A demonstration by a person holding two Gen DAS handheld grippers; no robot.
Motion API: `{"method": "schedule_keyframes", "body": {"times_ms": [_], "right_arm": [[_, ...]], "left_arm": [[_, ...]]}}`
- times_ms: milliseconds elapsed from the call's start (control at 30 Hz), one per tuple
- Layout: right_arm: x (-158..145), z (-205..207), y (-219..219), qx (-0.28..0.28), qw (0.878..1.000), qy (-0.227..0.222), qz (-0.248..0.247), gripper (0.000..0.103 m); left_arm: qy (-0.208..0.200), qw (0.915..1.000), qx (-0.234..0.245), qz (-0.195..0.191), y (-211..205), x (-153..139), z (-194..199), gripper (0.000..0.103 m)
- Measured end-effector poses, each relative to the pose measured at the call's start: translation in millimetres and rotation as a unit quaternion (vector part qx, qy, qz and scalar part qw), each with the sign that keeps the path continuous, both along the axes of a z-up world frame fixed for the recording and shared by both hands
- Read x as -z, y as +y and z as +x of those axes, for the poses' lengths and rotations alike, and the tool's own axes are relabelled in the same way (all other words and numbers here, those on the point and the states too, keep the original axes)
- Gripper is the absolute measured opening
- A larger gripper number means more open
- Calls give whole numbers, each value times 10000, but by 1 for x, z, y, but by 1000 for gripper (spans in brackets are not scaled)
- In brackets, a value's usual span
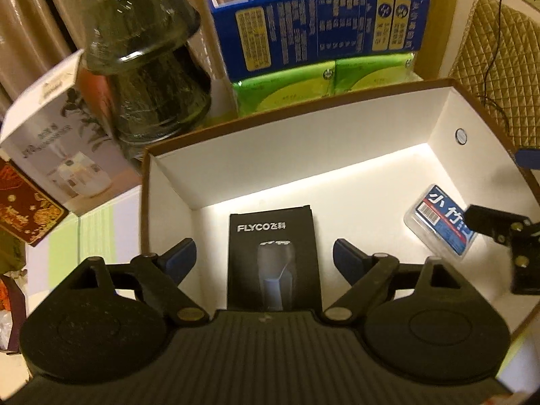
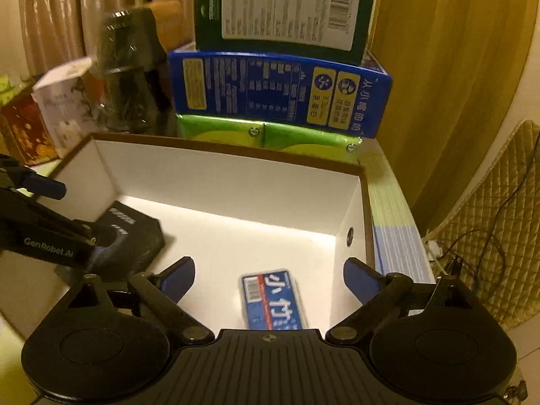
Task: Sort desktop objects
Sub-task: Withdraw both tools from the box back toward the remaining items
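A white-lined cardboard box [image 1: 303, 135] with a brown rim lies open on the desk; it also shows in the right wrist view [image 2: 236, 175]. A black FLYCO shaver box [image 1: 273, 260] lies flat on its floor, seen too in the right wrist view [image 2: 135, 236]. A blue-labelled clear case [image 1: 438, 222] lies at the right of the floor, also in the right wrist view [image 2: 273, 300]. My left gripper [image 1: 265, 258] is open above the shaver box, apart from it. My right gripper [image 2: 268, 280] is open above the blue case, holding nothing.
Behind the box stand a blue carton [image 1: 317, 30] on green packs [image 1: 324, 81], a dark green carton [image 2: 283, 10], a dark glass jar [image 1: 148, 64], a white printed carton [image 1: 57, 135] and a red tin [image 1: 23, 209]. A quilted chair back [image 2: 489, 236] stands right.
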State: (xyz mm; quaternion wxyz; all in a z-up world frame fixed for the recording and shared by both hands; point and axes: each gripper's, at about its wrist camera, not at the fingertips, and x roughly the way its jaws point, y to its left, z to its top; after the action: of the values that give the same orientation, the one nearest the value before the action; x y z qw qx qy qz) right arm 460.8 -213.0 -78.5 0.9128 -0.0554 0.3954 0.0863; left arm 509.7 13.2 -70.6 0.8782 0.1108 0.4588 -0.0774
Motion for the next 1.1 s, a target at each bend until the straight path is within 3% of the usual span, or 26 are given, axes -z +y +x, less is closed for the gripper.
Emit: {"method": "schedule_keyframes", "body": {"times_ms": [200, 400, 733, 1100], "right_arm": [[-17, -29, -4, 147, 9994, -20, 327, 101], [-33, -59, -3, 224, 9984, -1, 516, 101], [-65, -118, -6, -158, 9963, -285, 793, 101], [-87, -180, -19, -430, 9927, -508, 1001, 101]], "left_arm": [[-228, 9997, -35, -93, 8, -19, -29, 93], [-439, 9986, -187, -236, 19, -41, -73, 96], [-742, 9942, -707, -325, 34, -74, -158, 98], [-1028, 9888, -1004, -412, 17, -95, -238, 99]]}}
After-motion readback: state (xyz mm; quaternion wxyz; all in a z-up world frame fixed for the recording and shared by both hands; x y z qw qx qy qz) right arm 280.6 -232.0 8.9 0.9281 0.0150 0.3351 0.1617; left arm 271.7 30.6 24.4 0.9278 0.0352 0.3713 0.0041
